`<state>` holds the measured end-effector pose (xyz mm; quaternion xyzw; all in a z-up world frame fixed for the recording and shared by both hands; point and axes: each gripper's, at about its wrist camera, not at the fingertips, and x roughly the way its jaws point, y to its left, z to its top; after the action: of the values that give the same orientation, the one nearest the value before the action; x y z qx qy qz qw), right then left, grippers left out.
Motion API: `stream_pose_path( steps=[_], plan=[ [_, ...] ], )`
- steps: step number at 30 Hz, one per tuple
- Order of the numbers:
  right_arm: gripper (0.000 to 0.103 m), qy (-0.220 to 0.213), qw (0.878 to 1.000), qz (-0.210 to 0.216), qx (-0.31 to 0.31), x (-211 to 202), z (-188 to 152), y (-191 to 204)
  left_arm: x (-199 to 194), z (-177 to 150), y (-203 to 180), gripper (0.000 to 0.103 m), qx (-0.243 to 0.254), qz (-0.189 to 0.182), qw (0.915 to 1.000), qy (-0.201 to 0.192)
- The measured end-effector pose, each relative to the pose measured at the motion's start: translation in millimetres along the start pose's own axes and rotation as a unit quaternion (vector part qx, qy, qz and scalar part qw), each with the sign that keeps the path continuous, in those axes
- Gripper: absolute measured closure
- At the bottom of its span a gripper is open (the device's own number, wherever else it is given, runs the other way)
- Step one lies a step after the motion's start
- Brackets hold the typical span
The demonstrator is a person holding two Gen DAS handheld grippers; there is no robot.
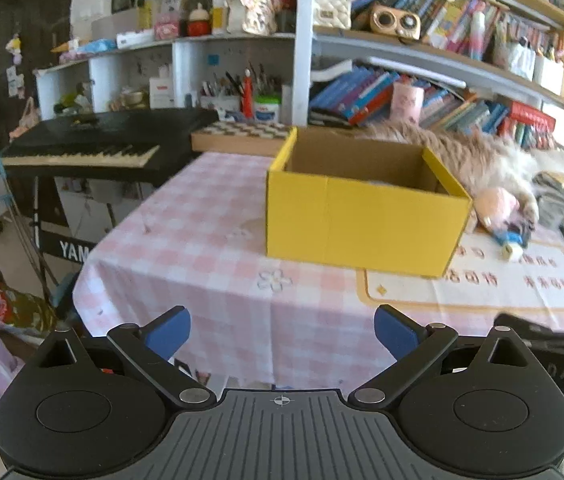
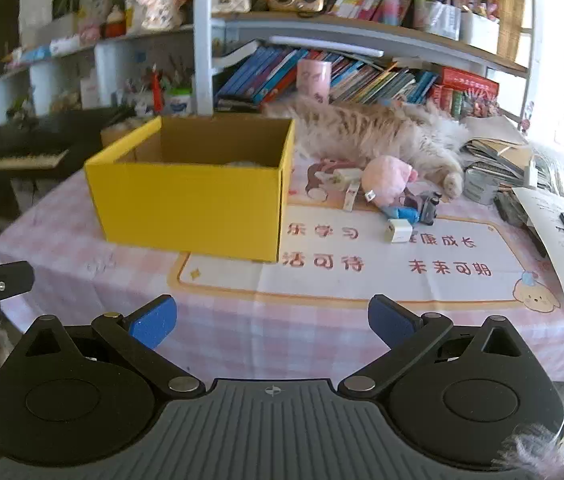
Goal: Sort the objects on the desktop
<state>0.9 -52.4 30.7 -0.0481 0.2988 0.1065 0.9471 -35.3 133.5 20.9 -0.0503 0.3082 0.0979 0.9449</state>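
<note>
Left claw (image 1: 282, 330) and right claw (image 2: 272, 320) both stood wide and empty at the near edge of the surface (image 2: 322, 320). Approach step, nothing picked. Small items (image 2: 396, 208) lay right of the yellow box (image 2: 190, 208); next move: reach past the mat.

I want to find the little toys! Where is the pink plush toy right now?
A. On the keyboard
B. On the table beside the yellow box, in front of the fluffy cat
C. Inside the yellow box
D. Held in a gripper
B: the pink plush toy lies on the tablecloth to the right of the yellow box, just in front of the fluffy cat, and both grippers are empty.
</note>
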Motion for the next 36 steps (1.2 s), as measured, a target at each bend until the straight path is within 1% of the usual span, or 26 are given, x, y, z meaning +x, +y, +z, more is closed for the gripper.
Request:
stream_pose_path(
  steps=[8,14,24,36],
  plan=[
    [0.0,0.006,1.0,-0.006,-0.014,-2,-3,3,-2,-8,-15,0.003,0.027,-0.028,0.9991,0.015],
    [0.0,0.021,0.999,-0.019,-0.018,2,-5,1,4,-13,-25,0.003,0.043,-0.05,0.9972,0.037],
    [0.0,0.029,0.999,-0.031,-0.002,3,-10,-12,9,-11,-39,0.003,0.062,-0.06,0.9954,0.042],
    [0.0,0.051,0.996,-0.074,0.025,5,-17,-38,21,-10,-73,0.003,0.1,-0.1,0.9883,0.057]
  ],
)
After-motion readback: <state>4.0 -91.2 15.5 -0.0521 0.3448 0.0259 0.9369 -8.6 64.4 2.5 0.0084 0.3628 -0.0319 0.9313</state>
